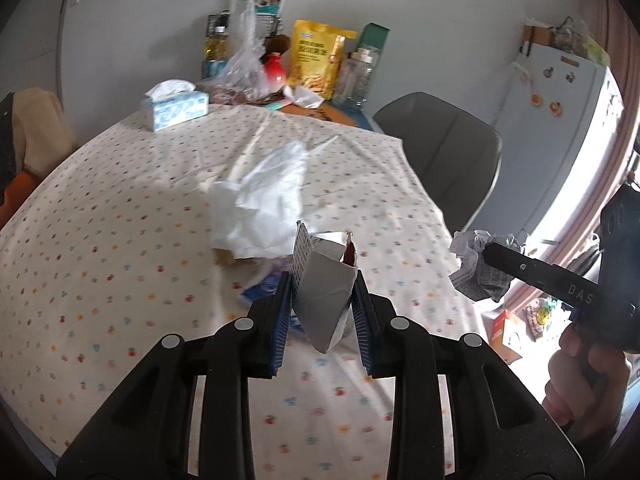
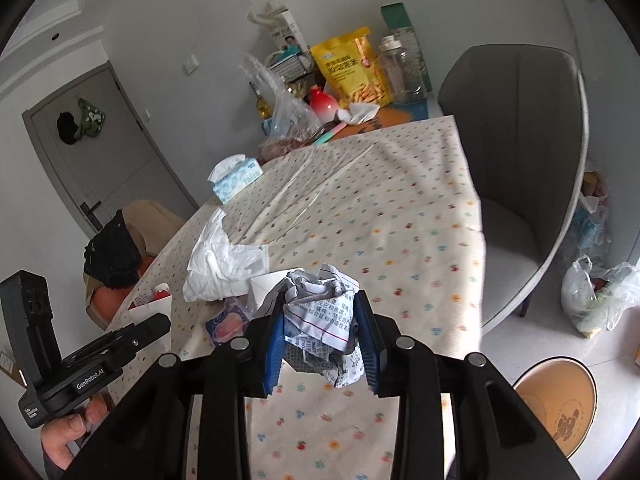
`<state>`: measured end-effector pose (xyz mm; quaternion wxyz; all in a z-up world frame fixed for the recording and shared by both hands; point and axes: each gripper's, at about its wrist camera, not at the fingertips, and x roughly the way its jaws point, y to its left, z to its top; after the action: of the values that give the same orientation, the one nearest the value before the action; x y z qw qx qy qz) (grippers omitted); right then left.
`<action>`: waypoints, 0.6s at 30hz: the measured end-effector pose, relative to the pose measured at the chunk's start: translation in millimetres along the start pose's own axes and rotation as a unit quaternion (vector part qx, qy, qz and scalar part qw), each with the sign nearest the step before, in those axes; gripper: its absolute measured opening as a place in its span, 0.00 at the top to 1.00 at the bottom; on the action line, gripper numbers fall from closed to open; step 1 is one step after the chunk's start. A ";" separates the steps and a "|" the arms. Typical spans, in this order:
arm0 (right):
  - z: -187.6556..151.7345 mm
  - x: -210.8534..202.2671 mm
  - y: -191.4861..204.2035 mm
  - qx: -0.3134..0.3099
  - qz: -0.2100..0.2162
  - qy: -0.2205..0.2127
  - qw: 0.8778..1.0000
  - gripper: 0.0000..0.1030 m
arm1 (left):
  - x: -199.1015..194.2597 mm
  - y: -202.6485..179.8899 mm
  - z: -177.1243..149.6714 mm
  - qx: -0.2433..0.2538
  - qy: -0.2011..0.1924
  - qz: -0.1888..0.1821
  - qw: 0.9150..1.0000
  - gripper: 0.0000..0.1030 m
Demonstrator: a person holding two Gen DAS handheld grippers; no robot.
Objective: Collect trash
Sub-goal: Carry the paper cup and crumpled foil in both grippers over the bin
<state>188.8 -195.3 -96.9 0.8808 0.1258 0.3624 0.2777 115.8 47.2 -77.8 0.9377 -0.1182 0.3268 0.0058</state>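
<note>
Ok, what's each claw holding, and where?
Left claw: small grey-white carton, clamped across its sides. Right claw: crumpled printed paper ball, squeezed mid-wad.

Left gripper: fingers closed in on a small grey carton, pinched tilted between the blue pads, held up off the table.
Right gripper: over on the right, clamped tight around a crumpled printed paper ball.
Left hand: wrapped around its handle, low and near.
Right hand: gripping its handle, fingers curled.
</note>
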 end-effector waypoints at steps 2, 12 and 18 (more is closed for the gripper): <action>-0.4 -8.2 -7.0 0.006 -0.004 -0.004 1.000 0.68 | 2.5 -10.1 2.2 0.005 -0.002 -0.007 1.000 0.72; -3.1 -52.2 -52.4 0.033 -0.038 -0.024 0.998 0.68 | 22.1 -73.9 4.5 0.034 0.001 -0.059 0.998 0.71; -8.5 -75.3 -82.7 0.052 -0.058 -0.034 0.996 0.68 | 31.0 -109.0 3.4 0.060 0.009 -0.078 0.995 0.71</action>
<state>171.8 -306.1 -95.0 0.8995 0.1598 0.3529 0.2020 151.8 -60.0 -70.5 0.9377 -0.0871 0.3245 -0.0882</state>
